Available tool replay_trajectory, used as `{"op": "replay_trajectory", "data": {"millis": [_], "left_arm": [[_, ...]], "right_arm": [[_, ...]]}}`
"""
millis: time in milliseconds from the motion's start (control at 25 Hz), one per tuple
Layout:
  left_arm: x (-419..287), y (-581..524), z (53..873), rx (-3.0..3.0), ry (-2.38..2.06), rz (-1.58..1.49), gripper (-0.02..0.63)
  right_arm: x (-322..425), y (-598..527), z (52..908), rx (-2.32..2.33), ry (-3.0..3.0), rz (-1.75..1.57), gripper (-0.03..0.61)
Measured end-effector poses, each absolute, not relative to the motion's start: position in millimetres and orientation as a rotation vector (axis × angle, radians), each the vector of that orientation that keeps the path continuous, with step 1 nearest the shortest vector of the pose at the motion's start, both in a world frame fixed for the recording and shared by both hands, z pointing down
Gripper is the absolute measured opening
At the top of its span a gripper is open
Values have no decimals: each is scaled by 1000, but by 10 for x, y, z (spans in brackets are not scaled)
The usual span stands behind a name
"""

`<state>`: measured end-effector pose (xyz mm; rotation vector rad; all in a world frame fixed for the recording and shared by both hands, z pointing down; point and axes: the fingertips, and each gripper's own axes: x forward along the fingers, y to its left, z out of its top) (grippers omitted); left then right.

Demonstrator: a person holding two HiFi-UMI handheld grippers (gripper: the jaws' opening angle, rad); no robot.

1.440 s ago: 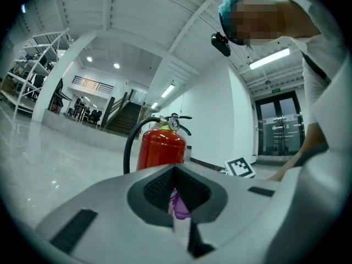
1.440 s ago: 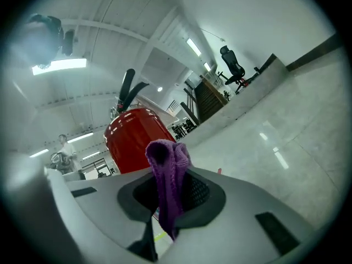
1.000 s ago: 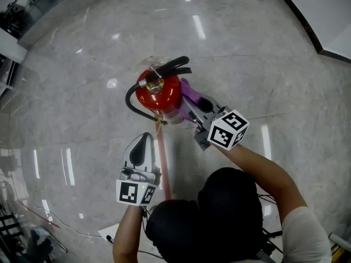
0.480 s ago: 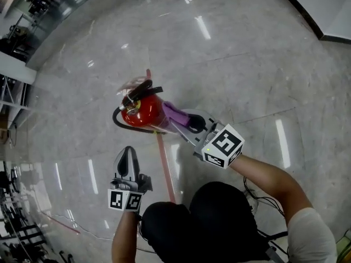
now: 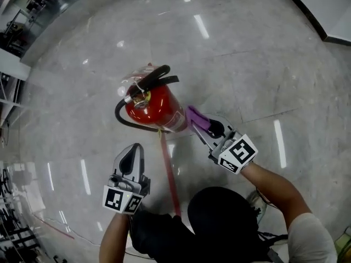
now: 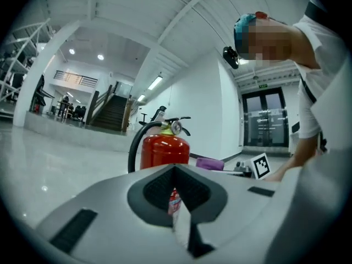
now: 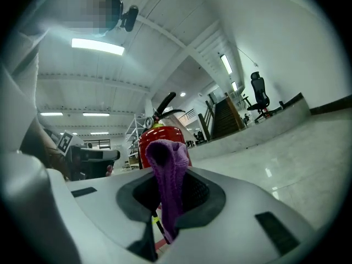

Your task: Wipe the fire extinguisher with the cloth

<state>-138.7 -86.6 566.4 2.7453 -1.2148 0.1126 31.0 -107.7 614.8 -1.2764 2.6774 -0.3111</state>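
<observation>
A red fire extinguisher (image 5: pixel 153 104) with a black handle and black hose stands upright on the marble floor. It also rises ahead in the left gripper view (image 6: pixel 163 149) and behind the cloth in the right gripper view (image 7: pixel 147 138). My right gripper (image 5: pixel 198 120) is shut on a purple cloth (image 5: pixel 196 118), held close to the extinguisher's right side; the folded cloth (image 7: pixel 166 180) sticks up between the jaws. My left gripper (image 5: pixel 133 153) hangs below the extinguisher, apart from it, jaws shut with nothing between them.
A red stripe (image 5: pixel 169 171) runs along the polished floor (image 5: pixel 247 64) from the extinguisher toward me. Shelving (image 5: pixel 8 10) stands at the far left, a dark-edged wall base (image 5: pixel 307 21) at the upper right. A staircase (image 6: pixel 110 113) shows in the distance.
My right gripper with the cloth has drawn back down and to the right along the extinguisher's side. The left gripper stays low beneath it. The head view has shifted.
</observation>
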Motion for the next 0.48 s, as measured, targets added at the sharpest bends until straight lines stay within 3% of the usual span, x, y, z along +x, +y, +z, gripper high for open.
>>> {"op": "replay_trajectory", "data": {"millis": [480], "left_arm": [[-1647,-1193,5830,2997,-466,21,5]], "right_arm": [[125,-874,6235,-1941,2377,-371,57]]}}
